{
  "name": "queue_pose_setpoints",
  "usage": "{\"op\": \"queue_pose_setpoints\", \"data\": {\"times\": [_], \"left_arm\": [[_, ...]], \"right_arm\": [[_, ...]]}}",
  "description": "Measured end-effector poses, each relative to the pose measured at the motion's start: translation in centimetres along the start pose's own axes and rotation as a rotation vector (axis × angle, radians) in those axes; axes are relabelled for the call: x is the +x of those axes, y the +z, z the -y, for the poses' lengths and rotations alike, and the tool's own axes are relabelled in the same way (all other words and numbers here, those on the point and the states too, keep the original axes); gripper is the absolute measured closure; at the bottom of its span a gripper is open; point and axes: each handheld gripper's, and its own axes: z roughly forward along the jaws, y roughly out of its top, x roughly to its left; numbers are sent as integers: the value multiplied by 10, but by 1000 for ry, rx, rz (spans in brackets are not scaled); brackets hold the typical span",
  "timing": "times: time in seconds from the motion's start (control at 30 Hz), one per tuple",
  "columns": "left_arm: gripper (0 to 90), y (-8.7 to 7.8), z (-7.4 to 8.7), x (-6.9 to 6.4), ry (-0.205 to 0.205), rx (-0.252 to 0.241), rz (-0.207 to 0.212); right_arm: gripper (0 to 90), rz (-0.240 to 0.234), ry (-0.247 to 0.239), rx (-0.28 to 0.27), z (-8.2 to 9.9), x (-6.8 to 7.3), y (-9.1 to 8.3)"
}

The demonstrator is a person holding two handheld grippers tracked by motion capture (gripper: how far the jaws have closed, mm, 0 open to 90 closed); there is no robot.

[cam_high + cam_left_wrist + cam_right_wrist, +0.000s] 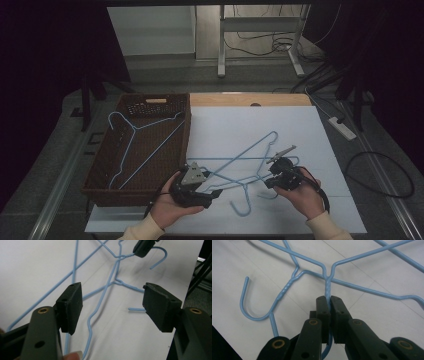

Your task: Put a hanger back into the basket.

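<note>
We see the right tool [329, 302] clamped tight on the twisted neck of one thin blue wire hanger [329, 275], probably to pin it down while its tangled neighbour is worked free. That held hanger lies on the white table [280, 125], just right of the brown woven basket [186, 145], crossing a second blue wire hanger [259, 312] whose hook curls near the table's front edge. The left tool [112, 307] stands wide, its jaws gripping nothing, aimed at the second hanger's neck, so we judge it is lining up a grip there. The high view alone gives us the third blue hanger [131, 145] already resting inside the basket. The right gripper view settles the pinch on the twisted wire, which the high view leaves too small to read.
</note>
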Motion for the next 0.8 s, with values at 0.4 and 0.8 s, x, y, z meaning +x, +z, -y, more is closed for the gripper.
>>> {"op": "queue_pose_setpoints", "data": {"times": [0.4, 0.8], "left_arm": [[326, 42, -9, -18, 31, 62, -3], [340, 80, -9, -14, 4, 128, -36]], "right_arm": [[863, -2, -4, -6, 0, 1, -3], [863, -5, -5, -14, 1, 0, -6]]}}
